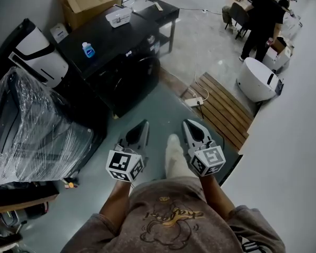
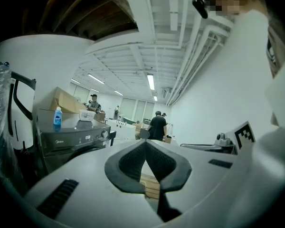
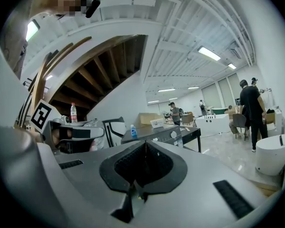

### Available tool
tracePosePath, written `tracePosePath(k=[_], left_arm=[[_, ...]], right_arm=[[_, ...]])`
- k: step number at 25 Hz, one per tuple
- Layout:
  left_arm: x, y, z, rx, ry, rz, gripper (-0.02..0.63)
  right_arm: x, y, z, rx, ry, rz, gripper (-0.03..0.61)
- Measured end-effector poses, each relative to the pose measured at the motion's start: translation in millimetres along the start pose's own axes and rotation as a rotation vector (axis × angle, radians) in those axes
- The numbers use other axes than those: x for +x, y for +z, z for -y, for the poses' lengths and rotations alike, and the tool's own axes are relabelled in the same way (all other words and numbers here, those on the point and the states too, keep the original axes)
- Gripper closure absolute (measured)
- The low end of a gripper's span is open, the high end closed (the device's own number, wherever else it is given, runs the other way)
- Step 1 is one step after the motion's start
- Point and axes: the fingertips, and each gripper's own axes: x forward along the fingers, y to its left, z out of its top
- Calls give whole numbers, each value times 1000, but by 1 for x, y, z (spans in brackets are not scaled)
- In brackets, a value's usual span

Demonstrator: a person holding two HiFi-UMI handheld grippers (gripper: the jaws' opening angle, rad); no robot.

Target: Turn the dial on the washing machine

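The dark front-loading washing machine stands ahead and to the left on the floor, well beyond both grippers. Its round dial sits on the control panel beside the lit display and shows as the dial in the right gripper view too. My left gripper and right gripper are held side by side in front of the person's body, pointing forward. Both have their jaws together with nothing between them, seen again at the left gripper and the right gripper. Neither touches the machine.
A blue bottle and a white box rest on the machine's top. A plastic-wrapped appliance stands at the left, a cardboard box behind. A wooden platform and a white fixture lie to the right. People stand far back.
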Motion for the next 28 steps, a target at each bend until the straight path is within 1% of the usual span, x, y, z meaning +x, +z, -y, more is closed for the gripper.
tracePosePath(k=[9,15,20,28], left_arm=[[119,43,-50,-22,83,6,621],[182,61,-71,-22,154,10,621],[211,73,-84,-15,204,24,621],[229,77,-108,-9,257,25,621]], right_arm=[[111,43,78,24,113,-37,577],[164,59,126,13,203,-61,577],[196,60,150,-11,257,-89,577],[240,64,164,-7,299,-98,577]])
